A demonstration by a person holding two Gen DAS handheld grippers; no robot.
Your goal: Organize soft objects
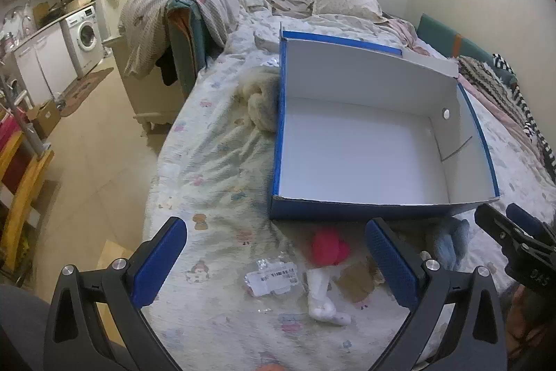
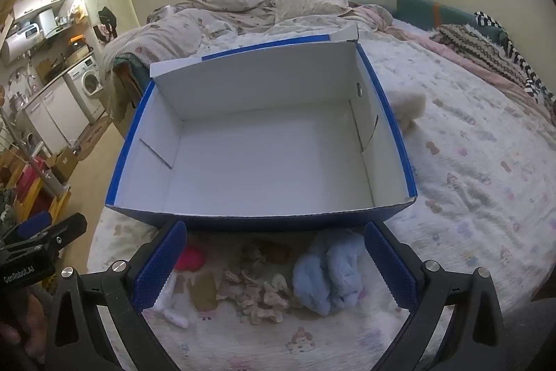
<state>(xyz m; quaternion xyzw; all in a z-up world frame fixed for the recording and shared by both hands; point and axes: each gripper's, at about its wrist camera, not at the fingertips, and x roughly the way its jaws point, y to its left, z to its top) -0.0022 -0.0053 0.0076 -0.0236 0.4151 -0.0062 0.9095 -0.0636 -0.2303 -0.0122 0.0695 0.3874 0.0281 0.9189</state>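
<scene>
Left wrist view first: the left gripper hangs over the near edge of the bed with its blue-padded fingers spread wide, nothing between them. Under that gap, on the pale cartoon-print bedsheet, lie a bright pink soft bundle, a white sock stretched toward the near edge, a crumpled clear plastic wrapper with a printed label just left of the sock, and a flat brown cloth piece to the sock's right. A fluffy light-blue soft cloth sits beyond the right finger, close to the box front. The open blue cardboard box with a white interior stands on the bed just past these items, nothing visible inside it. A cream fluffy plush item presses against the box's left wall.

Over to the right wrist view: the right gripper is also wide open and holding nothing, hovering just short of the box's front wall. Between its fingers, left to right: the pink bundle, the white sock, the brown piece, a beige crumpled patterned cloth, and the light-blue cloth, touching the beige one. All these lie on the sheet outside the box.
</scene>
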